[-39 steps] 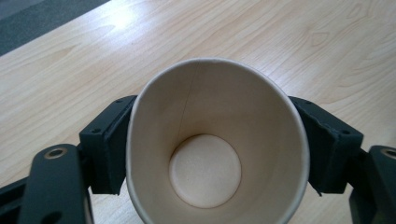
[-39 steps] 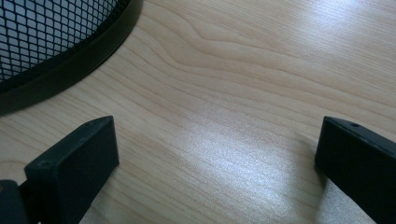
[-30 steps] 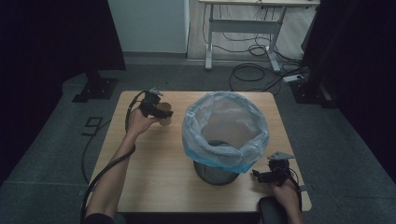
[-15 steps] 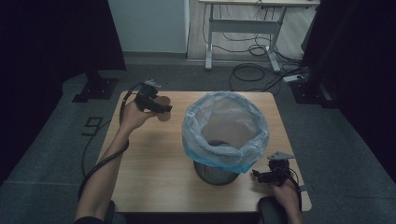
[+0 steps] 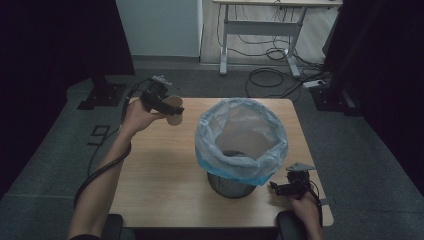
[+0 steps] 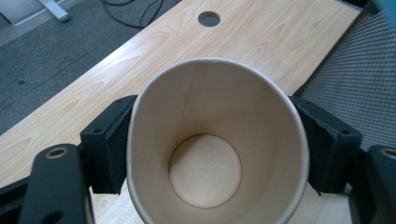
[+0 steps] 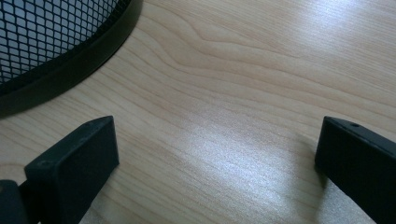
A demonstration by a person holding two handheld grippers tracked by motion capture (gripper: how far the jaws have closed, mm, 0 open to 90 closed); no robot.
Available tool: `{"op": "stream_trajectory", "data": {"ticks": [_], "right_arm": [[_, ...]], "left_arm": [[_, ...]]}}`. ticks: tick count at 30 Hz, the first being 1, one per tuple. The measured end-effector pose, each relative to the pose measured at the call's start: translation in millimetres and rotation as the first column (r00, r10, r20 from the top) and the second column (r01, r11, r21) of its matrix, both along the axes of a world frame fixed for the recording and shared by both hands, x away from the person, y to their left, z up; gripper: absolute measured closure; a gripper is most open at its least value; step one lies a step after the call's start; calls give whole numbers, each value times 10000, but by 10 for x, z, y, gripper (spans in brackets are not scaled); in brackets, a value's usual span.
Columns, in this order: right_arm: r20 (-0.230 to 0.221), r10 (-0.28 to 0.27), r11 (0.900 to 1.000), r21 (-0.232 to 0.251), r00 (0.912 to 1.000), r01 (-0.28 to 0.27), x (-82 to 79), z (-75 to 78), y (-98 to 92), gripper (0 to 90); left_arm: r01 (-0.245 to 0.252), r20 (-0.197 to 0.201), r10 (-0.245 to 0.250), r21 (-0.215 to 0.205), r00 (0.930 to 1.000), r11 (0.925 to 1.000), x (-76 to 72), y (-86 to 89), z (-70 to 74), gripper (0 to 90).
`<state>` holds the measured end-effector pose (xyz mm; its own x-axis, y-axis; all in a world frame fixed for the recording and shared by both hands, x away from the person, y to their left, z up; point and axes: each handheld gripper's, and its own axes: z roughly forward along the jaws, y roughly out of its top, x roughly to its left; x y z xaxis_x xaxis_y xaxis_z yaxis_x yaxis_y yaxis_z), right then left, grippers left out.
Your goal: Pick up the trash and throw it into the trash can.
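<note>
Two claws: left claw (image 6: 205, 154) clamped on paper cup (image 6: 212, 140), right claw (image 7: 215, 163) wide apart over bare table (image 7: 243, 84).

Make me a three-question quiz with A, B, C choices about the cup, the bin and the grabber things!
1. Where is the paper cup?
A. inside the bin
B. between the jaws of the left hand-held gripper
C. lying on the floor

2. What colour is the bag lining the mesh bin?
A. light blue
B. red
C. yellow

3. How do the jaws of the right hand-held gripper stand?
A. shut on the cup
B. shut on the bag
C. open, with bare table between them

Answers: 1 B, the left gripper view shows pads pressing both sides of the cup. 2 A, the high view shows a blue liner. 3 C, the right gripper view shows wood grain between its jaws.
</note>
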<state>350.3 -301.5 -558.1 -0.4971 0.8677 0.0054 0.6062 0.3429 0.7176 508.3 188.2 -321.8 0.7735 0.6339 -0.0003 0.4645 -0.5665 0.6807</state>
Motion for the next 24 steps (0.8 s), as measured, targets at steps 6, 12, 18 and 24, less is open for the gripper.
{"op": "stream_trajectory", "data": {"ticks": [6,12,18,24], "right_arm": [[1,3,10000,0,10000,-3,0,0,1,0],[3,-3,10000,-3,10000,3,0,0,1,0],[4,3,10000,-3,10000,-3,0,0,1,0],[6,22,10000,0,10000,-22,-1,0,2,0]], "left_arm": [[243,111,-243,-77,9996,9997,-89,-30,237,224],[552,174,-550,-89,9983,9984,-160,-91,438,224],[850,275,-844,-204,9961,9962,-245,-185,652,223],[1468,455,-1455,-269,9883,9888,-372,-380,881,223]]}}
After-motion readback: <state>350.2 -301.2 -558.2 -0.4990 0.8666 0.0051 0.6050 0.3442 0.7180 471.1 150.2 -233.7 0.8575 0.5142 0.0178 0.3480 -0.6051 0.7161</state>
